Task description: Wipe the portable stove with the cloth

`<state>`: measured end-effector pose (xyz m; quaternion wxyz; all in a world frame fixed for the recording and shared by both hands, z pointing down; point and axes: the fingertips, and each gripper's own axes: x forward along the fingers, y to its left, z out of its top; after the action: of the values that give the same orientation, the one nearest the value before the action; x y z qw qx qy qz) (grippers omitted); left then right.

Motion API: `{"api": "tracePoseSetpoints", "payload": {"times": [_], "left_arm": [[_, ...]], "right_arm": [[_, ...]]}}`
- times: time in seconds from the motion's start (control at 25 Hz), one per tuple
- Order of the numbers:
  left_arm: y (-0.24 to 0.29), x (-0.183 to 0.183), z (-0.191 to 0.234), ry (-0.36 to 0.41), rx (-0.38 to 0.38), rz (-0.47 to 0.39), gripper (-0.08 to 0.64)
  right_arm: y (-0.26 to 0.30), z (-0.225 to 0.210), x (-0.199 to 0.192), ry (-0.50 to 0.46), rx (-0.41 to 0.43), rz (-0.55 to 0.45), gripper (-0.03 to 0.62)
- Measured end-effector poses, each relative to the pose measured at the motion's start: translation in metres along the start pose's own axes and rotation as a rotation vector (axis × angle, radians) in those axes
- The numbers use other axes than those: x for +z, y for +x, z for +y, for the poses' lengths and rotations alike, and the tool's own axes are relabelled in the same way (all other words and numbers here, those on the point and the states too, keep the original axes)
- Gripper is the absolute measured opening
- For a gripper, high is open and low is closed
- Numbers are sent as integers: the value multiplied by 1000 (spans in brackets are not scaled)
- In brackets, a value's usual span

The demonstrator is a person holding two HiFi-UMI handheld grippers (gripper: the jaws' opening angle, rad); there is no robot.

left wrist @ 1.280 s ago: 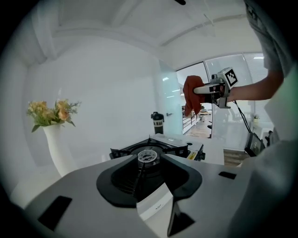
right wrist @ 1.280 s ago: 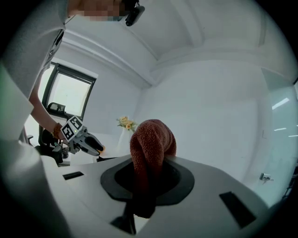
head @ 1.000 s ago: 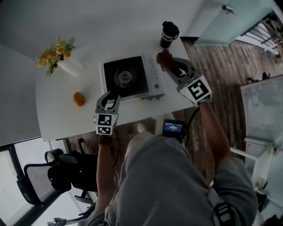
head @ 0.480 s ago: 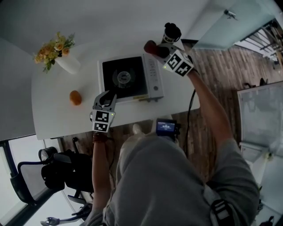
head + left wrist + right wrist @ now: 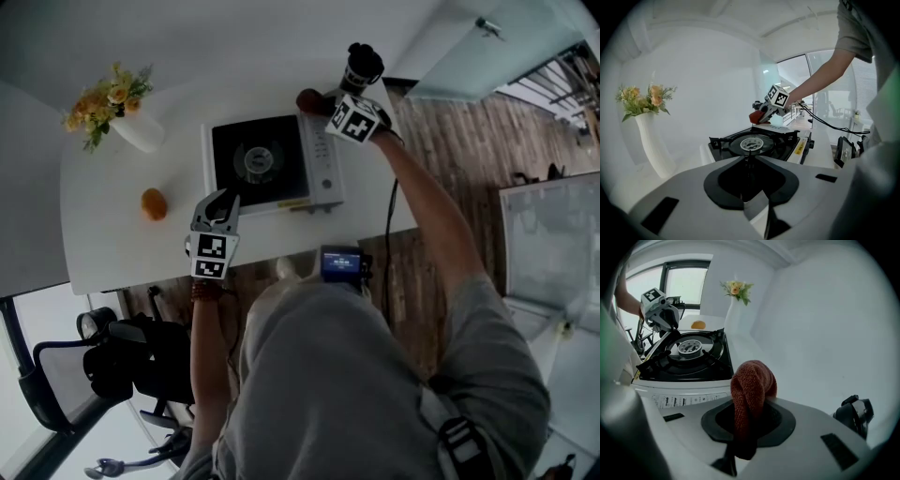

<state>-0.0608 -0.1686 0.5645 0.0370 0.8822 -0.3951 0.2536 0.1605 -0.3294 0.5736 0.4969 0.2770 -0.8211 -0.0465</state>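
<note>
The portable stove (image 5: 272,164), white with a black burner top, sits mid-table. My right gripper (image 5: 323,105) is shut on a rust-red cloth (image 5: 309,98) by the stove's far right corner. In the right gripper view the cloth (image 5: 752,380) bulges up from between the jaws (image 5: 747,413), just off the control panel side of the stove (image 5: 689,357). My left gripper (image 5: 223,199) rests at the stove's near left edge. Its jaws (image 5: 746,161) have just been closing and now stand almost together on the rim of the stove (image 5: 754,143).
A dark mug (image 5: 361,66) stands just beyond the right gripper. A white vase of flowers (image 5: 112,108) and an orange (image 5: 153,203) are left of the stove. A small screen device (image 5: 339,262) hangs at the table's near edge. An office chair (image 5: 122,361) stands below.
The right gripper has carried the cloth from the stove's right side to its far right corner and come lower. The left gripper's jaws have narrowed from a wide V; that hand stayed put.
</note>
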Motion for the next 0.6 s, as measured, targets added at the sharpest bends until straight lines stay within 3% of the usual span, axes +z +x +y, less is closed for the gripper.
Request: {"api": "tracePoseSetpoints", "payload": {"times": [0.28, 0.6], "left_arm": [[1, 0, -1, -3, 6, 5, 86], [3, -2, 2, -31, 8, 31, 85]], "right_arm": [[2, 2, 0, 42, -8, -34, 66], [4, 5, 3, 4, -13, -13, 63]]}}
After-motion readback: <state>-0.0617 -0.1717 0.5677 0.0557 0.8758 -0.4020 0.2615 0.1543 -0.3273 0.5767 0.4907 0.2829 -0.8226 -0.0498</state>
